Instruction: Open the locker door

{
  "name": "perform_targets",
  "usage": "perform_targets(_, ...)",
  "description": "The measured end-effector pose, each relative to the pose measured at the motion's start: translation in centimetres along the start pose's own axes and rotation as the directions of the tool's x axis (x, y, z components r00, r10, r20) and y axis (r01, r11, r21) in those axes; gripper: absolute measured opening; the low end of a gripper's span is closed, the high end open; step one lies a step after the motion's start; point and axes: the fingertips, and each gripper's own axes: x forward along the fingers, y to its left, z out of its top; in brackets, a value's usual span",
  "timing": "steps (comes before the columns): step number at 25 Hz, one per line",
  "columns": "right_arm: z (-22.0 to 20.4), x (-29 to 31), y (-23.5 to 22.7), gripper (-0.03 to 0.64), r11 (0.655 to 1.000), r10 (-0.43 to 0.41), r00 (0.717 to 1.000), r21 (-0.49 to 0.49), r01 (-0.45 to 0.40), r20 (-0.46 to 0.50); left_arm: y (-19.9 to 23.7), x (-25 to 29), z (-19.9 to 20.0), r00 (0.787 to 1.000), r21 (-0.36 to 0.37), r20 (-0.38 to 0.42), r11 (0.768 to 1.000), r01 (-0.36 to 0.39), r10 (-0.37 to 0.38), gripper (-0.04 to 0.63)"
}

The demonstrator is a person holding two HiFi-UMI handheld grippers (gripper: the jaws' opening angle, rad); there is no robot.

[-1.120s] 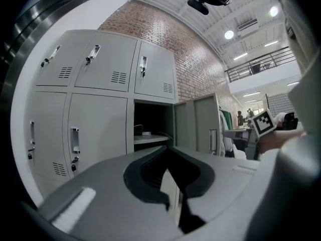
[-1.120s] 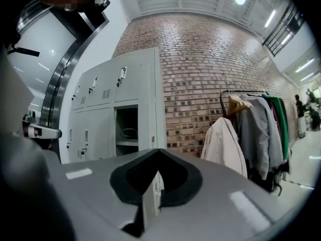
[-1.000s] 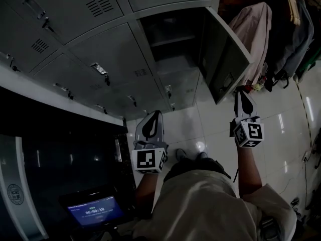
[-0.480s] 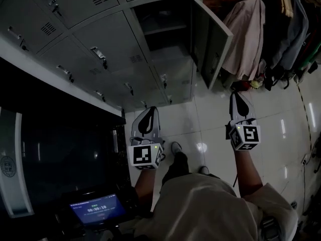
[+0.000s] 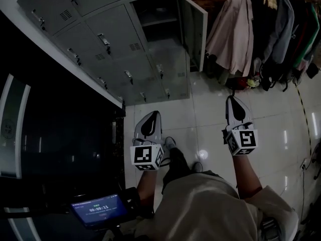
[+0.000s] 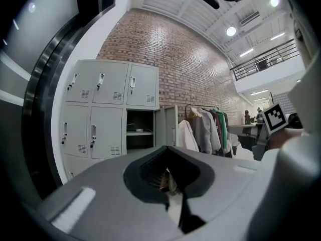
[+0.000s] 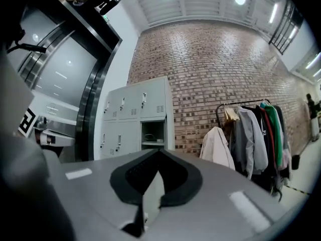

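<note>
Both claws are held low in front of the person, well apart from the lockers (image 5: 108,49). The left claw (image 5: 152,117) has its jaws together and nothing gripped. The right claw (image 5: 232,102) is likewise closed and empty.

The locker door (image 5: 193,26) already stands swung out from the open compartment (image 5: 158,14), at the right end of the bank. It appears hinged on the compartment's right side, with its long axis upright and its free edge turned out toward the person. Judged from this, the opening looks done.

Key relation: the door lies ahead of both claws and between their lines. It is somewhat nearer the right claw, so the right hand would reach it first.

Edges and room: bare tiled floor (image 5: 200,109) lies between the person and the lockers. Hanging garments (image 5: 233,34) are just beside the door on its far side, so there is little room for further swing. A dark wall panel (image 5: 55,134) bounds the left.
</note>
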Motion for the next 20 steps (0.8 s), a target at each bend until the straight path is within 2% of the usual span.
perform_targets(5, 2.2, -4.3, 1.8, 0.002, 0.999, 0.044, 0.999, 0.009, -0.044, 0.012, -2.9, -3.6, 2.0, 1.000, 0.015, 0.017, 1.000, -0.012, 0.012, 0.057)
perform_targets(12, 4.8, -8.6, 3.3, 0.002, 0.999, 0.048, 0.999, 0.024, -0.048, 0.017, -5.8, -7.2, 4.8, 0.999, 0.028, 0.042, 1.000, 0.011, -0.013, 0.057)
perform_targets(16, 6.1, -9.9, 5.0, 0.002, 0.999, 0.040, 0.999, 0.023, -0.041, 0.021, -6.4, -8.6, 5.5, 0.998, 0.041, 0.042, 0.998, 0.038, -0.040, 0.057)
perform_targets(20, 7.0, -10.8, 8.7, 0.002, 0.999, 0.045, 0.999, 0.030, -0.046, 0.014, -5.3, -11.0, 6.3, 0.998, 0.042, 0.030, 0.998, 0.053, -0.054, 0.057)
